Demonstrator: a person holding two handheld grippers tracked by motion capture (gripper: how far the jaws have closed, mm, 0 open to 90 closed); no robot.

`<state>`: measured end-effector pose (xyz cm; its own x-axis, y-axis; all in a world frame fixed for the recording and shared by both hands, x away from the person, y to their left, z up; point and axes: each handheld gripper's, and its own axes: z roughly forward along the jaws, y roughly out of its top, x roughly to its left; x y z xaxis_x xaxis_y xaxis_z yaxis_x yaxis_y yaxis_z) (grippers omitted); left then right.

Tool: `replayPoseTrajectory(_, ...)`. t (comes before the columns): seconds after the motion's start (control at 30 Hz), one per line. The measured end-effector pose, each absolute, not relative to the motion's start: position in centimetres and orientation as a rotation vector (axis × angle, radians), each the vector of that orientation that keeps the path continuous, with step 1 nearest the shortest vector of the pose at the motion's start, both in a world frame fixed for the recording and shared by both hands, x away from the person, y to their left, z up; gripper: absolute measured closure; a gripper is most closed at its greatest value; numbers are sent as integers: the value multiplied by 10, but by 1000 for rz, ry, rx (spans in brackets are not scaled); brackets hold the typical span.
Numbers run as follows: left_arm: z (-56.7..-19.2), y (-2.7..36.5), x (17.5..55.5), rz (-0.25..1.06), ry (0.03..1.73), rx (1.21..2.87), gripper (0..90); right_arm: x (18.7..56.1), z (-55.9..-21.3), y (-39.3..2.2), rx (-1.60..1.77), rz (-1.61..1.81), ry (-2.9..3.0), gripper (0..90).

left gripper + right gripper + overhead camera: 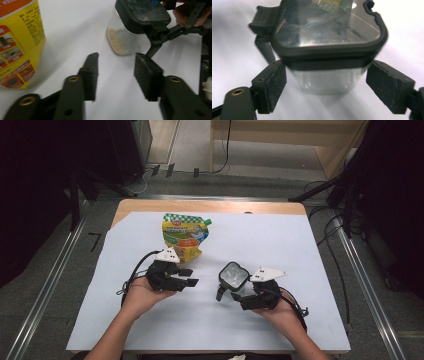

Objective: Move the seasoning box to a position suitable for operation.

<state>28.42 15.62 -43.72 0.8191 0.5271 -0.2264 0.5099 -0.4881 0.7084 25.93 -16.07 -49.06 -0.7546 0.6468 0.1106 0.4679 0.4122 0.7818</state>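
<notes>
A clear square container (233,275) with a black lid and a side latch sits tilted between the jaws of my right gripper (235,288). In the right gripper view the two pads (272,85) press the container (327,30) just under its lid, so my right gripper (327,75) is shut on it. A little pale grainy stuff lies at the bottom of the container (125,37). My left gripper (190,276) is left of it, pointing toward it. My left gripper (117,56) is open, with bare sheet between its pads. A yellow spouted pouch (184,237) (17,45) stands just behind the left gripper.
A white sheet (300,245) covers most of the wooden table (210,206). Metal rails (367,285) run along the floor at both sides. Cables lie on the floor at the right and behind the table.
</notes>
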Motion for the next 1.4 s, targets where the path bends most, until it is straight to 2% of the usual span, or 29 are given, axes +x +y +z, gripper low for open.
replayPoseTrajectory(0.1,-436,152,284,11,747,2183,669,256,-484,-168,975,1267,2456,251)
replayPoseTrajectory(0.33,-432,140,285,-22,677,2217,900,246,-474,-180,948,1248,2458,378)
replayPoseTrajectory(0.5,-426,125,289,-68,629,2220,900,245,-470,-185,967,1236,2464,586)
replayPoseTrajectory(0.57,-423,118,291,-57,601,2232,900,248,-470,-187,1043,1255,2498,693)
replayPoseTrajectory(0.73,-428,106,294,-60,584,2255,900,251,-470,-193,1132,1255,2494,895)
replayPoseTrajectory(0.83,-436,105,292,-97,611,2229,900,252,-468,-195,1151,1259,2471,900)
replayPoseTrajectory(1.1,-447,99,289,-48,614,2289,900,255,-471,-188,1174,1247,2466,900)
replayPoseTrajectory(1.4,-459,89,284,-55,607,2322,900,259,-475,-183,1195,1228,2461,900)
